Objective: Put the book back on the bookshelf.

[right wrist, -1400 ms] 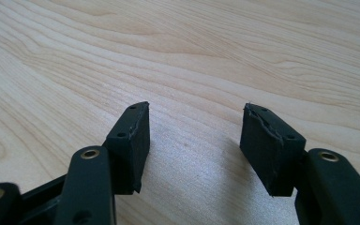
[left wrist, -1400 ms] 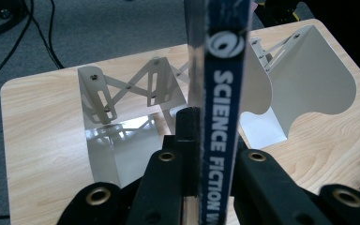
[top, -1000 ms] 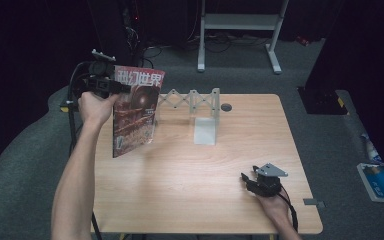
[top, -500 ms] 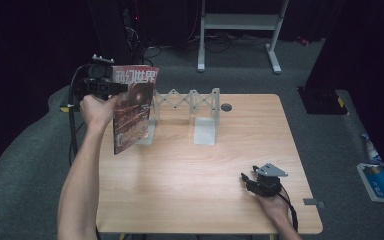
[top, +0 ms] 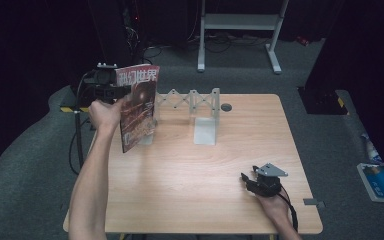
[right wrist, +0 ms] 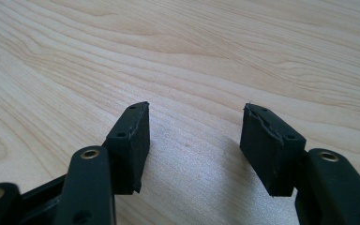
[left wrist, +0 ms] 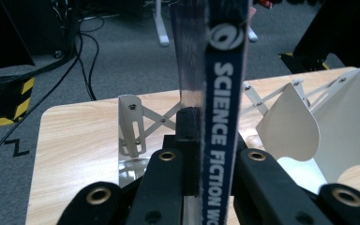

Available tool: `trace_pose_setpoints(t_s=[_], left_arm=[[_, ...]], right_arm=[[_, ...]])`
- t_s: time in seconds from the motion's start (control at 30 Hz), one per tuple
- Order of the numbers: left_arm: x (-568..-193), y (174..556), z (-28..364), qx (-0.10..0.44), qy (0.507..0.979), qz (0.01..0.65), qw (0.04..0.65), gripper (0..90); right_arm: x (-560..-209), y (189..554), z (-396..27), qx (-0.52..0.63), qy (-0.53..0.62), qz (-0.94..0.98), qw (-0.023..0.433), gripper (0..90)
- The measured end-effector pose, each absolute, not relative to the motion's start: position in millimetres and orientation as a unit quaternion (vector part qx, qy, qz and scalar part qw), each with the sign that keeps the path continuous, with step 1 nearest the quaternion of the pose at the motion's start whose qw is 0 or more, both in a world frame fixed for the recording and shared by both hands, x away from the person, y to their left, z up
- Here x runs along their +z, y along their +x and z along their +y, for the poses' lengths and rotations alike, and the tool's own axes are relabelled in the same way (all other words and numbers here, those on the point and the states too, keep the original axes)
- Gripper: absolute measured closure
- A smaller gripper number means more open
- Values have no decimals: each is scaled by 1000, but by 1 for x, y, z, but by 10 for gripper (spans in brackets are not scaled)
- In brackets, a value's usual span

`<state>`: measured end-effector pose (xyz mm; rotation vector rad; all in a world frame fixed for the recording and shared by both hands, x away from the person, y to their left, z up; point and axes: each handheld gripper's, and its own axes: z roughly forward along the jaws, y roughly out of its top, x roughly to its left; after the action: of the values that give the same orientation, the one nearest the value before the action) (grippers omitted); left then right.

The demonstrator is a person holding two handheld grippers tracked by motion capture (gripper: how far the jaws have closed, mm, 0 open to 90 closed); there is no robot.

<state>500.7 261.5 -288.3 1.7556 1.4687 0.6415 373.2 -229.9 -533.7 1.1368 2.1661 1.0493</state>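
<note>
My left gripper (top: 120, 94) is shut on a magazine (top: 139, 107) and holds it upright over the table's far left, at the left end of a white expanding book rack (top: 192, 102). In the left gripper view the blue spine (left wrist: 222, 93) reading "SCIENCE FICTION" stands between the jaws of the left gripper (left wrist: 211, 159), with the rack's left plate (left wrist: 131, 124) behind it and a wider white plate (left wrist: 290, 126) to the right. My right gripper (top: 247, 181) rests open near the table's front right. Bare wood lies between the pads of the right gripper (right wrist: 194, 140).
The wooden table (top: 205, 200) has a round cable hole (top: 226, 107) behind the rack. Cables (left wrist: 82, 56) and a white stand's legs (top: 240, 22) are on the dark floor beyond. A blue packet (top: 380, 180) lies on the floor at the right.
The left hand has sunk a little with the magazine, which now stands more edge-on by the rack's left end. The right gripper has stayed put.
</note>
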Motion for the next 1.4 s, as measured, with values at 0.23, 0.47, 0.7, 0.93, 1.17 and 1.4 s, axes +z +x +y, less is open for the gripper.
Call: trace_pose_setpoints(t_s=[0.23,0.47,0.7,0.93,1.17,1.4], left_arm=[[-297,500,261,268,671,574,385,838],[-303,499,255,290,671,563,385,838],[-312,498,248,301,662,556,403,837],[-326,497,252,300,649,564,413,837],[-333,495,252,300,643,559,428,836],[-332,496,250,283,655,565,414,831]], right_arm=[[-534,373,-230,383,416,790,237,427],[-534,373,-230,384,417,790,236,426],[-534,373,-230,383,417,789,236,425],[-534,373,-230,383,412,791,240,425],[-534,373,-230,383,413,791,240,424],[-534,373,-230,383,413,791,240,425]])
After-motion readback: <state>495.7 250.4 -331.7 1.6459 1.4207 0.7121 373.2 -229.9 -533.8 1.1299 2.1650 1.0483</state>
